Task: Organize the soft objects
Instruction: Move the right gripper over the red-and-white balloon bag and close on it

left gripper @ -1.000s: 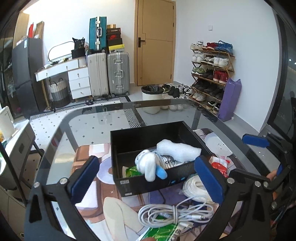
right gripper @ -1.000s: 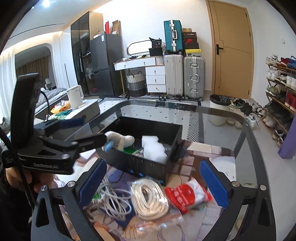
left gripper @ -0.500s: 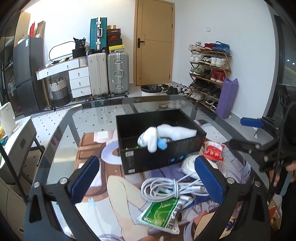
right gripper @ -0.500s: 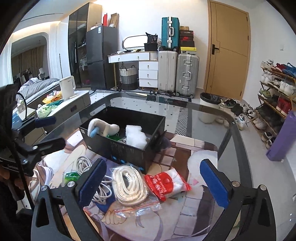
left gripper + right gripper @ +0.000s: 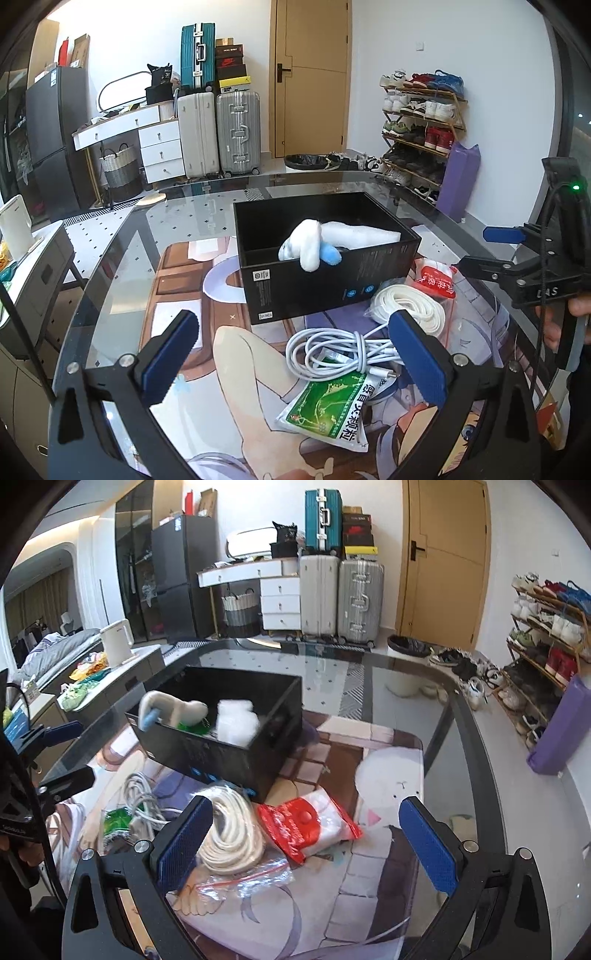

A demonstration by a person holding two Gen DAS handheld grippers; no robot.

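Note:
A black box stands on the glass table. A white-and-blue plush toy hangs over its near rim, beside a white foam piece. In front of the box lie a white cable bundle, a bagged white rope coil, a red-and-white packet and a green packet. My left gripper is open and empty, back from the box. My right gripper is open and empty above the rope and red packet.
The glass table lies over a printed mat and has a dark curved rim. Behind it are suitcases, a white drawer desk, a bin and a shoe rack. A side counter with a kettle is at the left.
Both grippers have pulled back from the box, so it looks smaller and more of the table items show. The plush toy stays draped on the box rim.

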